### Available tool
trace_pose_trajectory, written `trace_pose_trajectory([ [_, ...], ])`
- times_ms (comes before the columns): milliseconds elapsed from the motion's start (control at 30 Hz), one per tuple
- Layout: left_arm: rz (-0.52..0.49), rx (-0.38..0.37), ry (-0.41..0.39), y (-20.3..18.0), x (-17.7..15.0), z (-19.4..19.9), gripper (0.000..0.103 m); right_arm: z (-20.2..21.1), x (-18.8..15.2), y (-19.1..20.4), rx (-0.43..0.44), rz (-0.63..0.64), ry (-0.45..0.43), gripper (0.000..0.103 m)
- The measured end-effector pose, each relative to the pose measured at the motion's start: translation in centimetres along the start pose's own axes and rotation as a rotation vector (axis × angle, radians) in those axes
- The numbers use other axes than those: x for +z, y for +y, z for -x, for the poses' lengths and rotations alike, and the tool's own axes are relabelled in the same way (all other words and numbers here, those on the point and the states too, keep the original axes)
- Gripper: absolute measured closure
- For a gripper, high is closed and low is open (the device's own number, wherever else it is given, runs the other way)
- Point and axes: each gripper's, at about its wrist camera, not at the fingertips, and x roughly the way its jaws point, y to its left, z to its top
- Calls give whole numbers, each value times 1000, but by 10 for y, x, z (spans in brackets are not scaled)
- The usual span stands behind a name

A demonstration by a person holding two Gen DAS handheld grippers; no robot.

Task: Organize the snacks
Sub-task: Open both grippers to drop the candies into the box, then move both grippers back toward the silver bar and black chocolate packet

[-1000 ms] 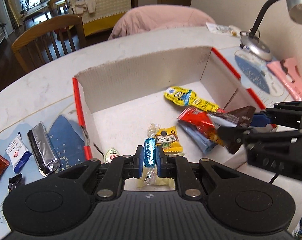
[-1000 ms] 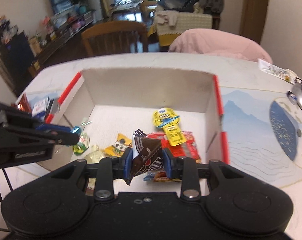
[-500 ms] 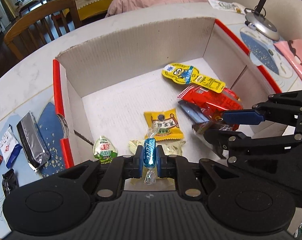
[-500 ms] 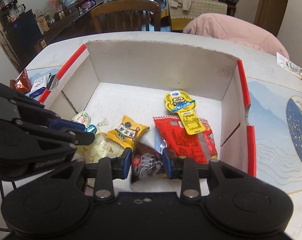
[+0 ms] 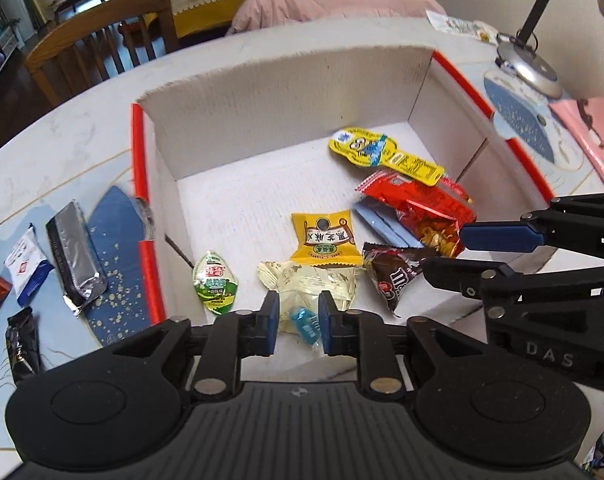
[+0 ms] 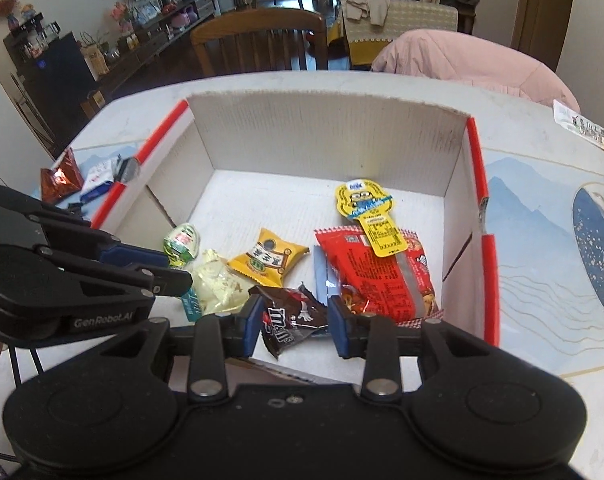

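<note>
- Cardboard is your target: the white box [image 5: 286, 92] with red edges sits on the table [image 5: 62, 140], and most snacks already lie on its floor, so you work low over its near edge.
- Your left gripper [image 5: 295, 322] has its jaws opening. The blue candy [image 5: 306, 322] sits loose between the pads, tilted and touching neither as far as I can tell; it lies partly on the pale cream packet [image 5: 310, 280].
- Your right gripper [image 6: 294, 322] is also opening, its pads standing off the brown chocolate bag [image 6: 292, 320], which rests crumpled on the box floor just beside the red snack bag [image 6: 378, 272].
- Both tools point steeply down into the near side of the box — a sensible pose for a short, soft drop.
- Also inside: the yellow pouch [image 5: 326, 238], the green jelly cup [image 5: 215, 282], and the yellow character packet [image 5: 378, 154] overlapping the red bag.
- Left outside on the table: the silver packet [image 5: 76, 254], the white-and-blue sachet [image 5: 26, 264], a small dark packet [image 5: 22, 344] and an orange wrapper [image 6: 60, 178] — likely your next picks.
- Lift clear before you swing left, since your tools sit near each other.
</note>
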Motion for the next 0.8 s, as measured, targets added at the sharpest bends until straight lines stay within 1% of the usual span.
trace_pose_trajectory([
  [333,47,-27,-96,1,-9,45,81,34,1,2,44,-34,-87,64],
  [433,54,-37,-132,2,-15,60,79,44,1,7,48,-29,-114,60],
  [467,57,-36,-143,2,-17,65,76,47,1,10,51,-28,-122,57],
  [533,71,-40,-168,6,-22,75,73,53,1,16,53,-24,-140,52],
  [600,85,-45,-186,11,-25,84,73,58,1,23,54,-22,-156,44],
  [667,97,-44,-204,18,-30,93,73,63,2,31,61,-25,-170,39],
  [733,107,-46,-223,26,-36,100,72,67,3,40,64,-20,-186,38],
  [800,117,-43,-246,35,-42,109,62,70,4,51,63,-15,-202,34],
])
